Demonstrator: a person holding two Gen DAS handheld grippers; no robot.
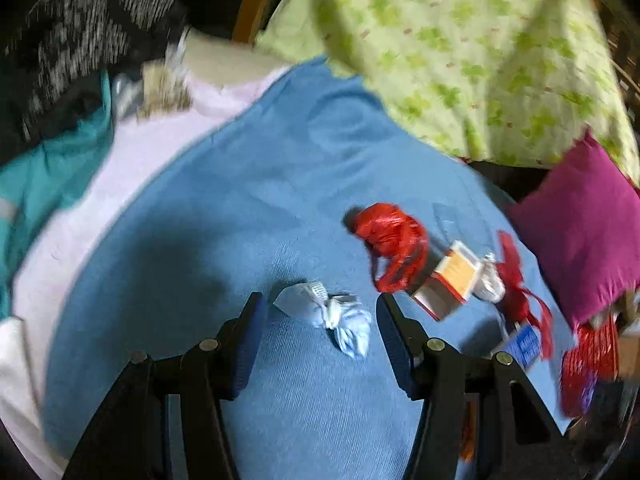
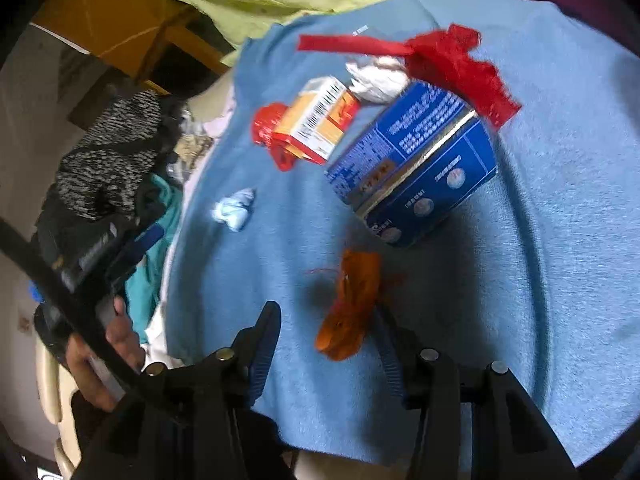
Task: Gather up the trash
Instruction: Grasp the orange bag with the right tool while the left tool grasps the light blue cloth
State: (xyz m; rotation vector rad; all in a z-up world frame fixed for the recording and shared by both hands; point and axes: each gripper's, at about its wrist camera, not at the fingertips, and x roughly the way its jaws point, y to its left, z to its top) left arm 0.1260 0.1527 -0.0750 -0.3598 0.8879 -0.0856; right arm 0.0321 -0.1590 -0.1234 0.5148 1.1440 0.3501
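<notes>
Jaws of left gripper parted around pale blue wad, right gripper parted around orange wrapper, neither pinching

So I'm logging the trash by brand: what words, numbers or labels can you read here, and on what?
No text can be quoted.
Blue box: white print and round icons, too blurred to read.
Orange and white box: a barcode with digits, too small to read.
Blue blanket: a small white tag near its far edge, unreadable.

A blue blanket covers the bed, with a green floral quilt and magenta pillow.
</notes>
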